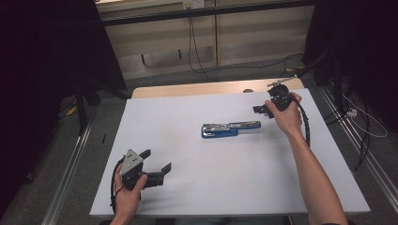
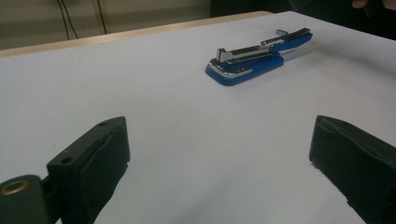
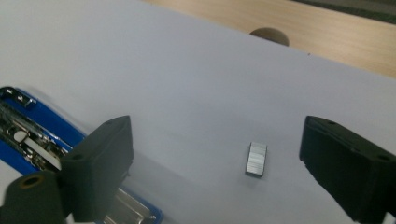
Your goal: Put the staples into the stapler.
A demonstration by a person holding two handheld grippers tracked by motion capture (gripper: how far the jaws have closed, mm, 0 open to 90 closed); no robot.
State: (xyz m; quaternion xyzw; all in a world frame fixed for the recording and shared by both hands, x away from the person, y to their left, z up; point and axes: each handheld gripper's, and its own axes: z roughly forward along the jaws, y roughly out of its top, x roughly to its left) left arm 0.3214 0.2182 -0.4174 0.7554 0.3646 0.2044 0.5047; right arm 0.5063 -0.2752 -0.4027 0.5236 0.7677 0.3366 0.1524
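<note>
Left gripper: jaws wide apart, nothing between them, hovering over the near-left part of the white table, well apart from the stapler. Right gripper: jaws also wide apart, holding nothing, at the far right just beyond the stapler's end. Blue stapler lies swung open flat mid-table (chrome staple channel exposed). A small staple strip lies loose on the table between the right jaws, touching neither. No containers.
</note>
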